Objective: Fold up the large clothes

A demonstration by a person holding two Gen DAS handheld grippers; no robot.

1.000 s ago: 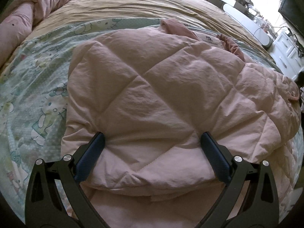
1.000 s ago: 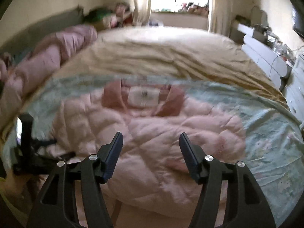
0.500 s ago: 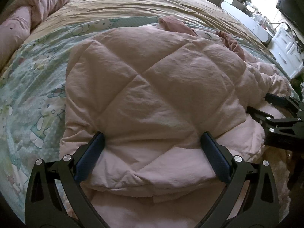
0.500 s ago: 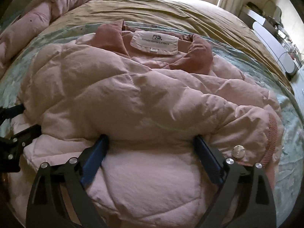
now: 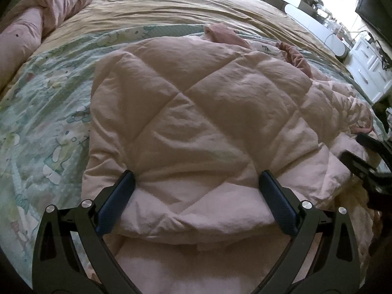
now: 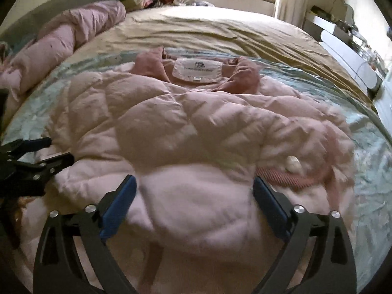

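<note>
A pale pink quilted puffer jacket (image 5: 196,112) lies folded on the bed, its darker pink collar and white label (image 6: 197,69) at the far end. My left gripper (image 5: 197,183) is open, its jaws wide apart with the near folded edge of the jacket between them. My right gripper (image 6: 193,191) is also open, jaws wide around the near edge on the jacket's right side, next to a ribbed cuff (image 6: 289,177) with a pale button. Each gripper shows at the edge of the other's view, the right one in the left wrist view (image 5: 367,161) and the left one in the right wrist view (image 6: 31,161).
The bed has a light green cartoon-print sheet (image 5: 44,103) under the jacket and a tan cover (image 6: 208,29) beyond. A rolled pink duvet (image 6: 68,41) lies along the left side. White drawers (image 5: 370,71) and a long white unit stand to the right.
The right gripper has drawn back a little from the jacket, so more of the bed shows. The left gripper has hardly moved. Both stay open.
</note>
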